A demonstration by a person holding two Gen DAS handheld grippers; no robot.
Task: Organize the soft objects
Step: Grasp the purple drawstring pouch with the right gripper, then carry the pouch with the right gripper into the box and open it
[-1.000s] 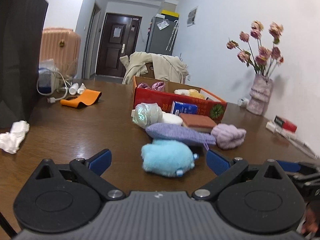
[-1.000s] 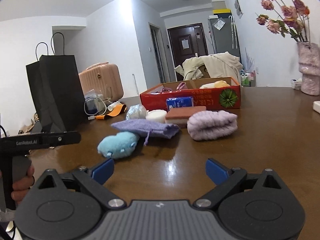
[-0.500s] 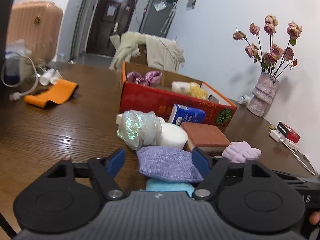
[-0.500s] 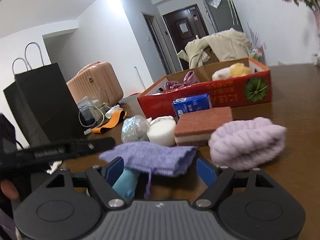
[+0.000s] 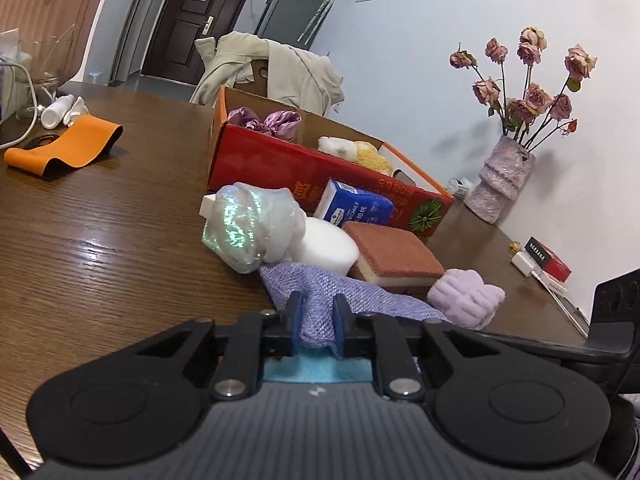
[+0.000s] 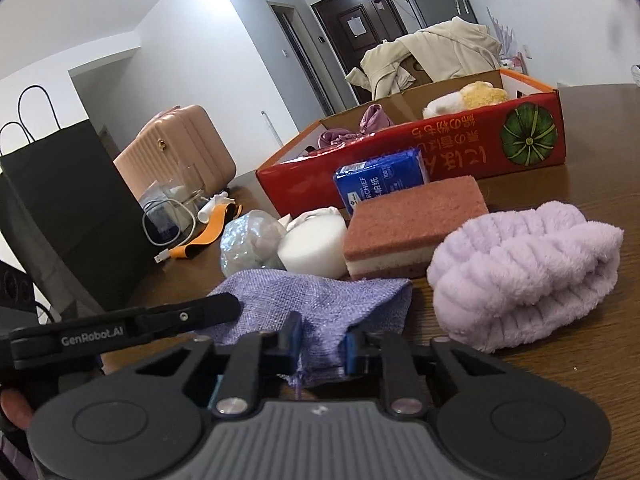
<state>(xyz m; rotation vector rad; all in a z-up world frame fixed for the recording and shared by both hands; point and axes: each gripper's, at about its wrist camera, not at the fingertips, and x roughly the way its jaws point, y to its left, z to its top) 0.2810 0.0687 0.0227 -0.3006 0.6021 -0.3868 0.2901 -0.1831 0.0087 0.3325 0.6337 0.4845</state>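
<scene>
Both tools had their jaws clamped on the purple mesh pouch [image 5: 340, 292]: the left gripper [image 5: 316, 316] pinched one bunched end and the right gripper [image 6: 320, 344] the other, at about 6 o'clock in each wrist view. A strip of the blue plush toy [image 5: 316, 370] showed just under the left jaws. At 12 to 2 o'clock from the pouch lay the iridescent bundle [image 5: 248, 228], white round sponge [image 6: 314, 248], pink sponge [image 6: 404, 220] and lavender fluffy headband [image 6: 524, 276], before the red cardboard box [image 6: 420, 148].
</scene>
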